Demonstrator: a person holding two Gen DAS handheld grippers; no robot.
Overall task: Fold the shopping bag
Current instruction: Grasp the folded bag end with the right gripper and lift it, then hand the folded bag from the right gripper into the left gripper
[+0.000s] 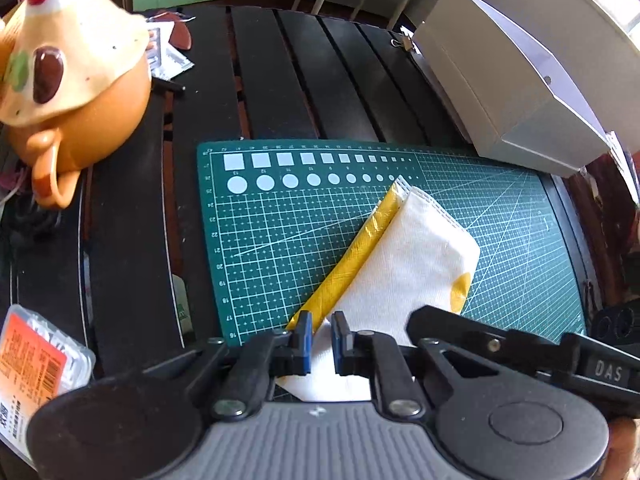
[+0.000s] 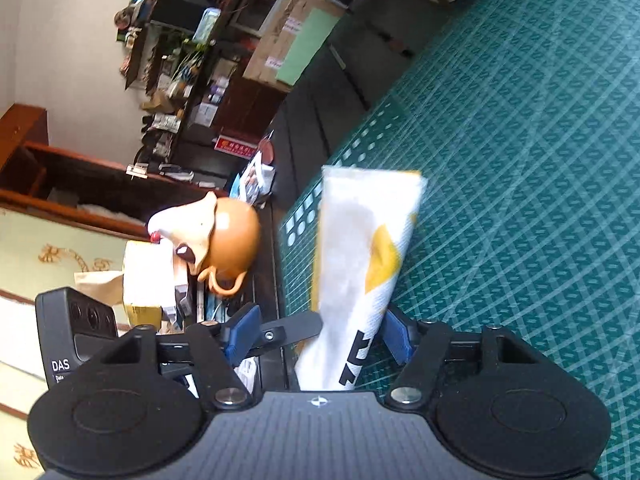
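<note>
While the left tool (image 1: 322, 338) pinches the folded shopping bag (image 1: 404, 264) on the cutting mat (image 1: 260, 240), the right tool (image 2: 320, 334) gapes around it

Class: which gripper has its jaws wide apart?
The right gripper: its pads stand wide around the shopping bag, while the left gripper pinches it narrowly.

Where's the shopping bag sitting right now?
The folded shopping bag lies on the green cutting mat, toward its right half in the left wrist view, its near end at the left gripper; the right gripper straddles it.
</note>
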